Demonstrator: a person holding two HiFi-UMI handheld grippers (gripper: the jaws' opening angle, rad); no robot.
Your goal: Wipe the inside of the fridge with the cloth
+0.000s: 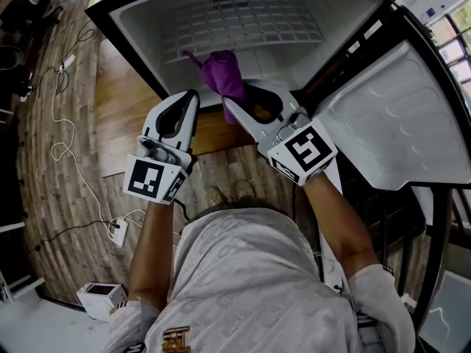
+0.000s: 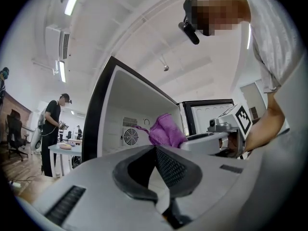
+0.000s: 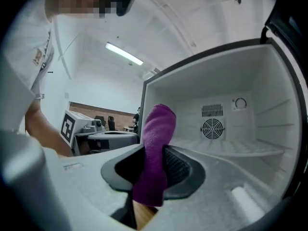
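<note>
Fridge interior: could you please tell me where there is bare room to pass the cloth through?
The shelf is bare from side wall to side wall and back to the fan. It is crowded only at the front opening, where the right gripper holds the cloth beside the left gripper.

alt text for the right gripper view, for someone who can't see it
The right hand-held gripper is shut on a folded purple cloth that sticks up between its jaws, facing into the open white fridge. A round fan vent sits on the fridge's back wall.
</note>
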